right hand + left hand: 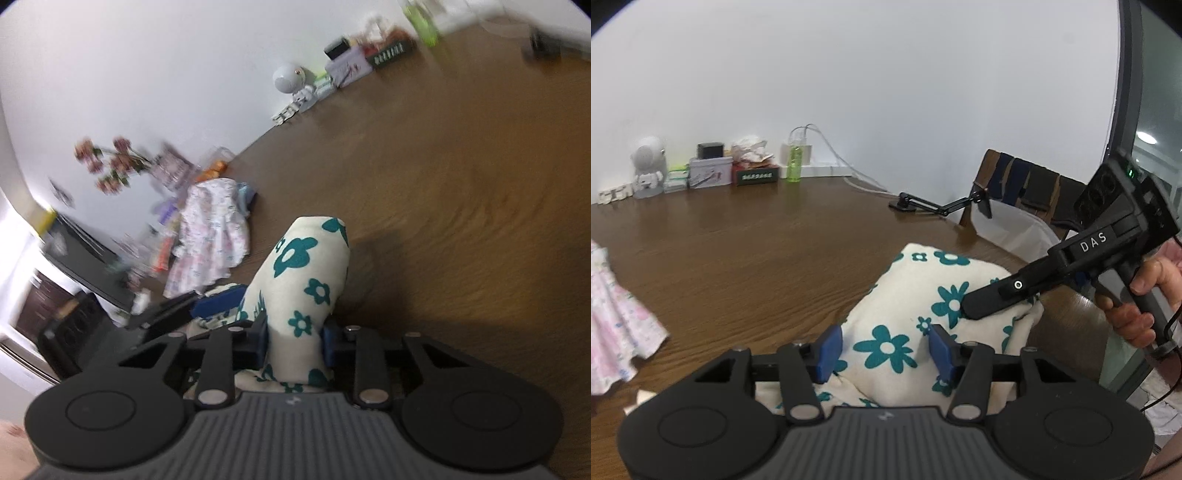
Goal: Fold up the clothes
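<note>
Cream garment with teal flower print (908,291), bunched into a soft mound on the near right part of a brown wood-grain table (746,251), close to the table's right edge

Left gripper (884,350) low at the near side of the mound, blue fingertip pads (830,352) spread wide to either side of a fold of the flowered cloth, cloth lying between them but not pinched

Right gripper (293,341) held in a hand (1148,295) at the right, black body marked DAS, fingers angled down and left into the mound; in its own view, blue pads (328,341) pressed against both sides of a raised column of the cream flowered cloth, clamped tight on it, cloth standing up and away between the pads

Pink and white patterned dress (617,314) lying flat at the left edge of the table, well apart from the flowered garment

Far along the white wall: small white astronaut figure (648,168), grey tin (710,171), dark green box (756,175), translucent green bottle (794,162), white cables trailing to the right

Black folding arm stand (938,205) on the far right of the table, chair draped with dark fabrics (1027,188) behind it

Right wrist view blurred, with artificial flowers (107,162) by the wall at far left
</note>
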`<state>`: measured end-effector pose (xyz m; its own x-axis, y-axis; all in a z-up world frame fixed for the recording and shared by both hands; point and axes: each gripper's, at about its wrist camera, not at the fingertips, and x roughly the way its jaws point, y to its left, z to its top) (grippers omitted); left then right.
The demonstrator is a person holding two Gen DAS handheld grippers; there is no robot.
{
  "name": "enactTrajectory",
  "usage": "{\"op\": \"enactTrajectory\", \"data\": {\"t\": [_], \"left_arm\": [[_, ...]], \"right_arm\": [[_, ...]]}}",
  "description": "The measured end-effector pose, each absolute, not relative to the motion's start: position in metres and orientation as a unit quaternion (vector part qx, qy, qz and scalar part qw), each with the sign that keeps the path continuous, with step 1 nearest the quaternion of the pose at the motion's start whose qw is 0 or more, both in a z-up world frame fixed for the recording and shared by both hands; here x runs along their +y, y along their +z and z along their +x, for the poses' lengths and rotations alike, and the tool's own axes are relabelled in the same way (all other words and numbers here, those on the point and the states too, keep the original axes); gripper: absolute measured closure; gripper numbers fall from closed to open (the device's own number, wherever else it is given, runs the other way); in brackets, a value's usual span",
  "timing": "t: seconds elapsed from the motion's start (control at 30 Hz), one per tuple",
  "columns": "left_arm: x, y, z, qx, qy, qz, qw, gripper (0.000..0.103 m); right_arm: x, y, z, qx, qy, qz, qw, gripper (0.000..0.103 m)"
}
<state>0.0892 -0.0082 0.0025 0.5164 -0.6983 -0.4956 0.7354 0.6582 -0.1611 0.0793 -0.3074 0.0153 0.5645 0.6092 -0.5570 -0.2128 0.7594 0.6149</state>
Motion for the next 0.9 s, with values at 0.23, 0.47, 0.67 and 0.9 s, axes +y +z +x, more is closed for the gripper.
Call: {"op": "enactTrajectory", "data": {"t": [0.23, 0.47, 0.67, 0.9], "left_arm": [[-0.023, 0.009, 0.079, 0.250, -0.453, 0.060, 0.853, 0.049], [-0.051, -0.017, 0.105, 0.288, -0.476, 0.060, 0.829, 0.058], [0.008, -0.001, 0.091, 0.269, -0.455, 0.007, 0.849, 0.032], [0.084, 0.003, 0.083, 0.266, -0.386, -0.037, 0.882, 0.032]], "right_arm": [[-0.285, 0.082, 0.073, 0.408, 0.171, 0.025, 0.896, 0.077], [-0.206, 0.095, 0.066, 0.392, 0.129, -0.205, 0.888, 0.076], [-0.147, 0.083, 0.045, 0.354, 0.133, -0.323, 0.868, 0.076], [-0.088, 0.069, 0.024, 0.322, 0.152, -0.412, 0.839, 0.074]]}}
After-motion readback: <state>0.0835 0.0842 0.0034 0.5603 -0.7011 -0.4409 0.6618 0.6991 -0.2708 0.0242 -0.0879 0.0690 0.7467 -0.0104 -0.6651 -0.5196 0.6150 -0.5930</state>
